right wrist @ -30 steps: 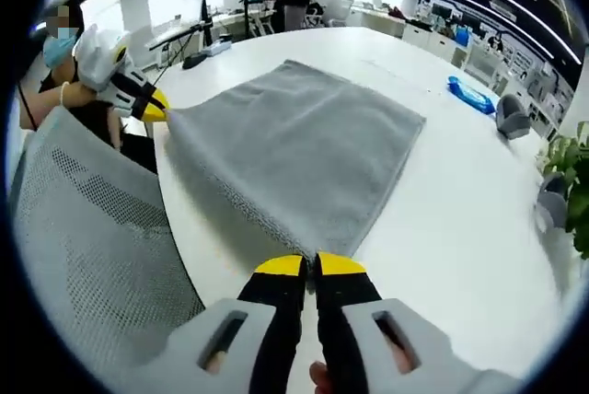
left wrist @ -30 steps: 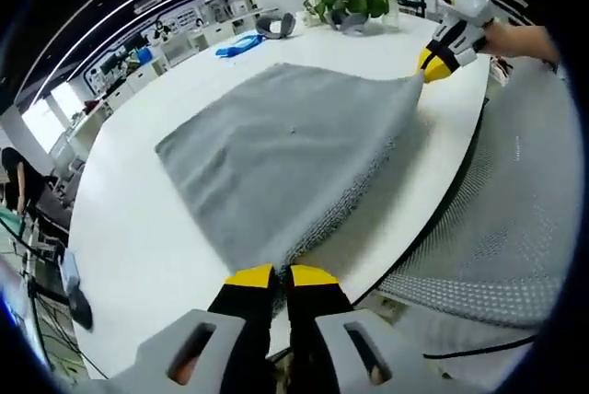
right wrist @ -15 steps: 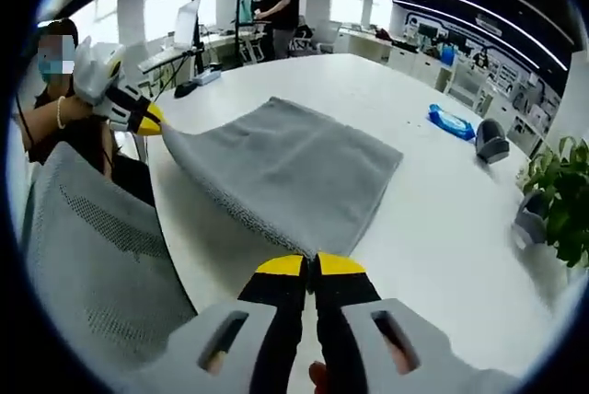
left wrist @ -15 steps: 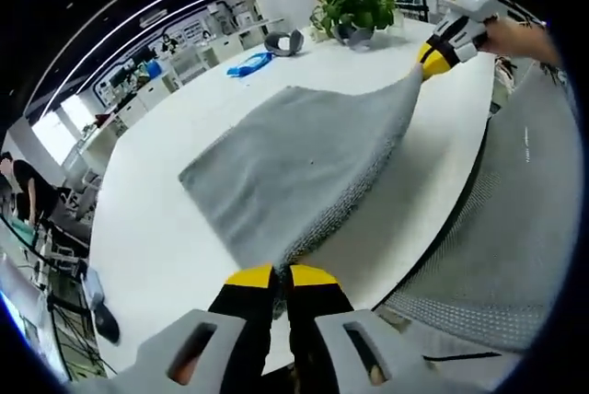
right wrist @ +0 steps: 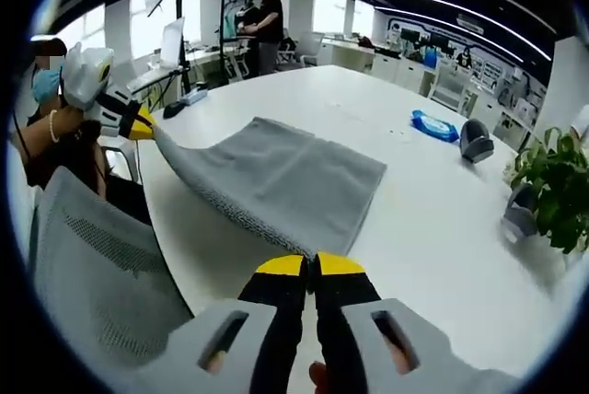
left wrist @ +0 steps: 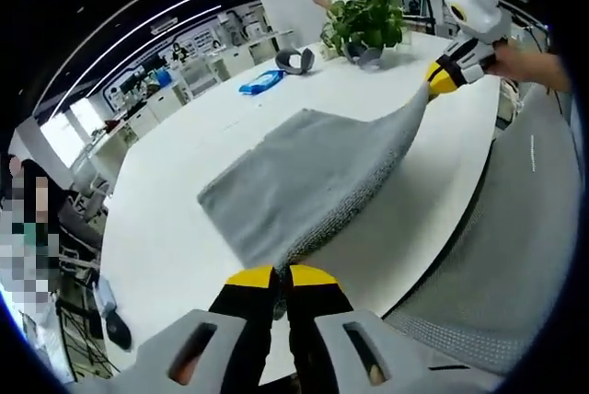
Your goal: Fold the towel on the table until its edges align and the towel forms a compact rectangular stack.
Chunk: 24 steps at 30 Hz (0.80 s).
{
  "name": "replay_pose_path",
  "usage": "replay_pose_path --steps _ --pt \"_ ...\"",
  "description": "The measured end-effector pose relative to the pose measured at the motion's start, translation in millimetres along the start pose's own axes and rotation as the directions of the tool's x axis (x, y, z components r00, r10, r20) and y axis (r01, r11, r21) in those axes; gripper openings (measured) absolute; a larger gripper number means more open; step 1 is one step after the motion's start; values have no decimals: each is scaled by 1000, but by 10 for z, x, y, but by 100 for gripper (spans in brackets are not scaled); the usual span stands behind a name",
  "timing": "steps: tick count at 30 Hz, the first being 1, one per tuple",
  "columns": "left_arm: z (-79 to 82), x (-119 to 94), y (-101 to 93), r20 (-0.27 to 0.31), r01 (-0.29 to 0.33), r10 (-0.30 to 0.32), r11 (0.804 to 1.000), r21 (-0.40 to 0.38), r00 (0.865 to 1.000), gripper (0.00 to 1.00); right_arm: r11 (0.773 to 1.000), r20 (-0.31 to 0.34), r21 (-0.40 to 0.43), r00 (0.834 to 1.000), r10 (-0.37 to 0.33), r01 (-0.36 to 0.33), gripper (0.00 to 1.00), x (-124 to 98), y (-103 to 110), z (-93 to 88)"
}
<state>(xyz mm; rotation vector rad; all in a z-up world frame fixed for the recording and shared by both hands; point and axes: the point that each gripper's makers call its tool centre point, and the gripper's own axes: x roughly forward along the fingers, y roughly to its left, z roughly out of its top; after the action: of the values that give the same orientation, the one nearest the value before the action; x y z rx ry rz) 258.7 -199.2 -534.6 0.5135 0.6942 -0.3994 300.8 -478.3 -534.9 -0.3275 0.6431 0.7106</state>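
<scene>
An open-plan office with ceiling light strips is surrounding a large white worktop point(left wrist: 166, 228). The grey towel point(left wrist: 308, 178) is lying across that worktop near its rounded edge, with its near edge being lifted clear of the surface while its far edge is resting flat. The left gripper point(left wrist: 281, 276) is pinching one near corner of the towel, its yellow-tipped fingers point(left wrist: 250, 276) pressed together on the cloth. The right gripper point(right wrist: 308, 266) is pinching the other near corner in the same way, its fingers point(right wrist: 339, 265) closed on the fabric. Each gripper is also appearing at the far corner in the other's view, the right one point(left wrist: 442, 76) and the left one point(right wrist: 143, 122). A grey mesh chair back point(right wrist: 101, 274) is standing just beside the worktop edge. Farther off on the worktop, a potted green plant point(left wrist: 363, 21), a blue packet point(right wrist: 433, 124) and a grey rounded object point(right wrist: 474, 139) are sitting well apart from the towel. People are standing in the background.
</scene>
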Motion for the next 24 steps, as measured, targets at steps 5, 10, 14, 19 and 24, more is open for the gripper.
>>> replay_pose_path --steps 5,10,14,19,24 --pt "43 -46 -12 3 0 0 1000 -12 1000 4 1000 25 16 1000 -16 15 1 -66 -30 66" --pt "79 -83 -7 22 -7 8 999 -39 1000 4 1000 39 22 999 -21 21 1 -96 -42 97" --pt "120 -75 7 21 -13 14 999 -46 1000 4 1000 40 17 999 -27 27 1 -86 -65 107" --pt "184 -62 41 16 -41 41 999 -13 999 4 999 46 38 999 -16 14 1 -61 -92 157" --pt "249 -6 70 22 -48 48 999 -11 999 4 1000 31 17 999 -16 16 1 -36 -114 199"
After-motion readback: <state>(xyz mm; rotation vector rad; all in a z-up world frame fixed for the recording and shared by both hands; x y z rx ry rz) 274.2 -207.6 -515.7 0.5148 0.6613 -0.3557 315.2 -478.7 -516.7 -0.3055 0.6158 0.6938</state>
